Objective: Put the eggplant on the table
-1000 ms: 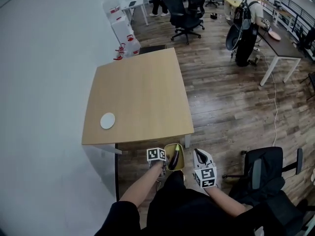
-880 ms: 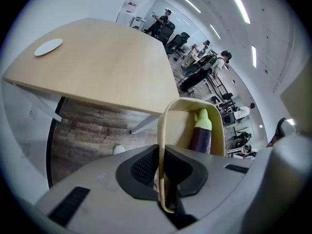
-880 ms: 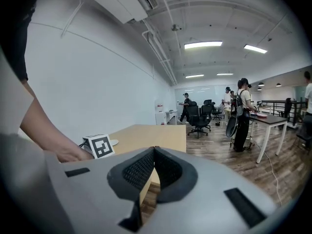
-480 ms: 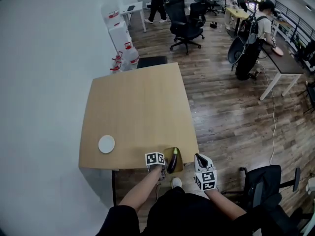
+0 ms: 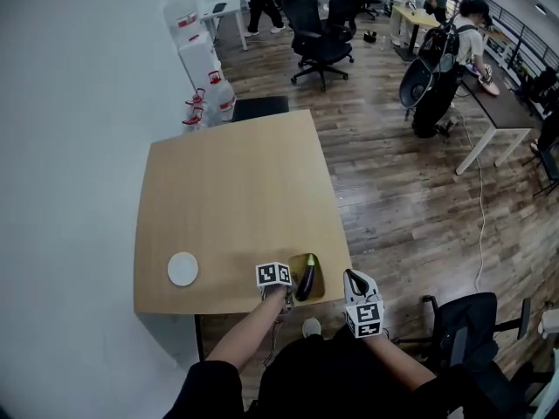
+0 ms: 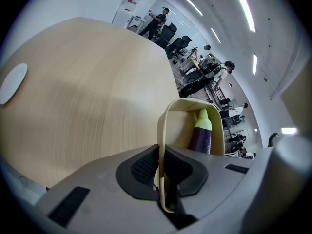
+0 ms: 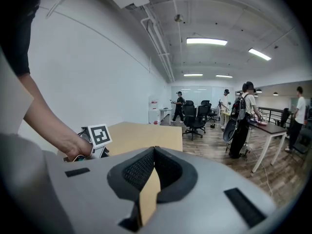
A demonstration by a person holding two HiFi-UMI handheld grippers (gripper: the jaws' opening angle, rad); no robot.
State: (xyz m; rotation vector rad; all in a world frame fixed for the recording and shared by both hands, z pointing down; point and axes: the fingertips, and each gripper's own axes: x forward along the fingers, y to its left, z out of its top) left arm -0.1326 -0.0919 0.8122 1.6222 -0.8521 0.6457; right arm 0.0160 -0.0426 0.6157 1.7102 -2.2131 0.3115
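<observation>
Left gripper view: my left gripper (image 6: 161, 152) has its jaws pinched tight on the thin rim of a pale yellow bowl (image 6: 168, 113). The purple eggplant (image 6: 201, 135) lies inside the bowl, over the wooden table's (image 6: 87, 96) near edge. My right gripper (image 7: 154, 152) has its jaws pressed together, empty, beside the table's corner.

I can't read a single word or number anywhere from here. The cube (image 5: 275, 274) on my left gripper (image 5: 291, 285) and the cube (image 5: 365, 314) on my right gripper (image 5: 350, 276) carry only black-and-white square marker patterns, with no letters or digits. The water jug (image 5: 224, 94) by the wall has red on it, but any print is too small for me to make out. In the left gripper view the white water dispenser (image 6: 130, 1) shows a red patch, also illegible.
</observation>
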